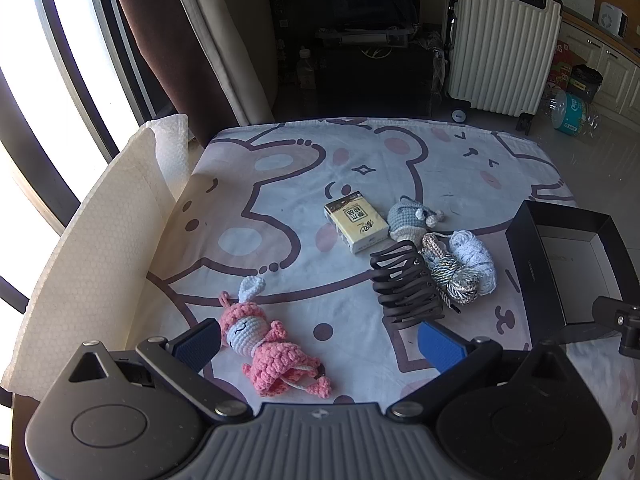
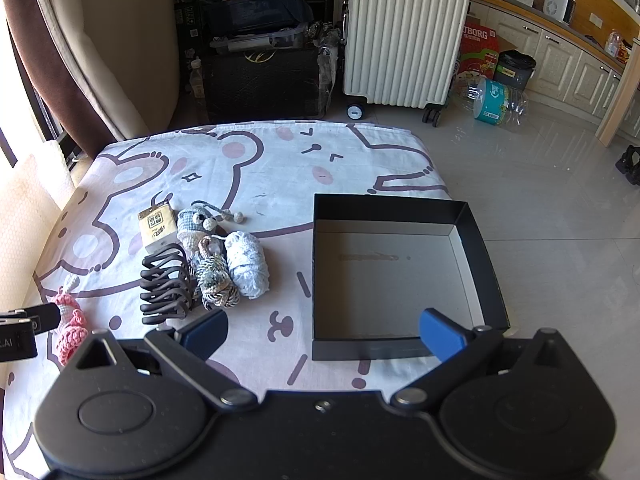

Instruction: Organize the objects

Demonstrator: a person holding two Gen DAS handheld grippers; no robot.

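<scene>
- Currently we hold the left tool [image 1: 320, 346] spread wide above the near edge of the worktop [image 1: 280, 200], which carries a cloth printed with cartoon bears; nothing sits in its grip.
- We see the pink crochet doll [image 1: 276, 354] lying flat on the cloth between the two blue pads of that tool, close to the left pad; whether it touches the pad we cannot tell.
- We hold the right tool [image 2: 323, 334] equally spread and unloaded; its right pad stands in front of the near wall of the black box [image 2: 474, 240].
- We note that the black box sits at the right side of the worktop, open at the top, showing a bare pale floor.
- We find the remaining items grouped to the left of the box, well apart from it:
  - the dark hair claw [image 2: 166, 286] lies nearest to us;
  - the twisted cord bundle [image 2: 216, 280] lies just beside the claw;
  - the white crochet bundle [image 2: 248, 266] touches the cord bundle on its right;
  - the grey crochet doll [image 2: 196, 222] lies behind both bundles;
  - the tissue pack [image 2: 158, 230] lies just left of the grey doll.
- We see a white suitcase [image 2: 404, 36] standing upright on the floor beyond the worktop.
</scene>
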